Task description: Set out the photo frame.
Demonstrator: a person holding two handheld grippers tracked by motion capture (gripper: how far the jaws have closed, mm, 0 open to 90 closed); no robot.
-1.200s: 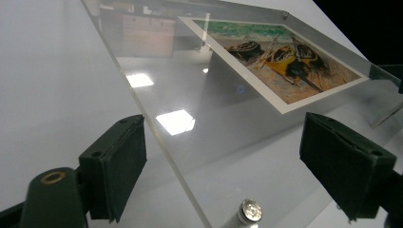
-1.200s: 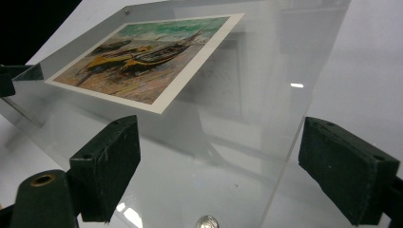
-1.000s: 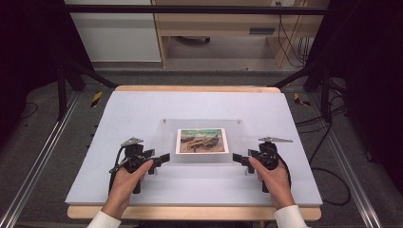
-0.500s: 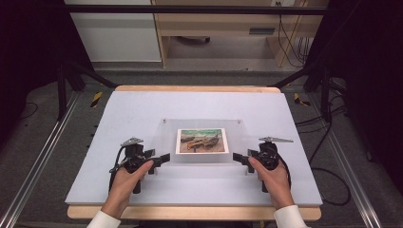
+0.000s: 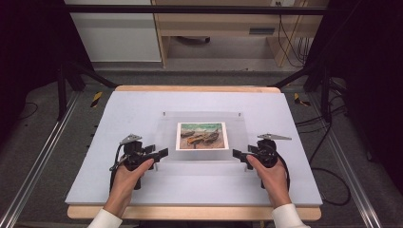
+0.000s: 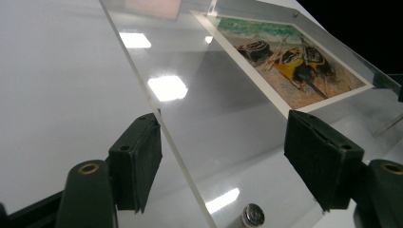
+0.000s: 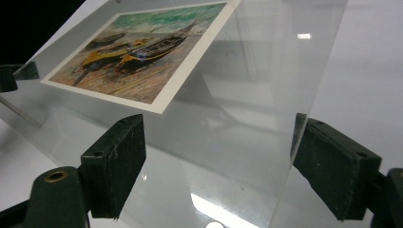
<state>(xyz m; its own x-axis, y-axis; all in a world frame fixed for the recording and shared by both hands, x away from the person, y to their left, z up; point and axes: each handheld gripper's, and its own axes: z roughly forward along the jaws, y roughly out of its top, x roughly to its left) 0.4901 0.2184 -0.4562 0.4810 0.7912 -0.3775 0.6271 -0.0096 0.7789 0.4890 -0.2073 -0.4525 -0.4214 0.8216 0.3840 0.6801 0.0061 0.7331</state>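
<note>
A clear acrylic plate [image 5: 167, 135] lies flat on the pale mat, with a picture of beached boats [image 5: 202, 136] under it. My left gripper [image 5: 160, 157] is at the plate's near left corner. In the left gripper view the gripper [image 6: 223, 161] is open and its jaws have just been closing. The plate [image 6: 204, 109], its edge and a small metal stud [image 6: 252, 216] are between the jaws, and the picture [image 6: 290, 61] lies beyond. My right gripper [image 5: 238, 157] is at the near right corner. The right gripper [image 7: 218, 166] is open astride the plate [image 7: 247, 95], with the picture [image 7: 142, 52] ahead.
The mat [image 5: 142, 104] covers a wooden table [image 5: 190, 212] whose front edge is just behind my wrists. Metal rails [image 5: 43, 156] run along the floor on both sides. Cables [image 5: 328, 142] trail on the right. A desk and cabinet stand beyond the table.
The left gripper's jaws look a little narrower than before. Both hands and the plate have stayed where they were.
</note>
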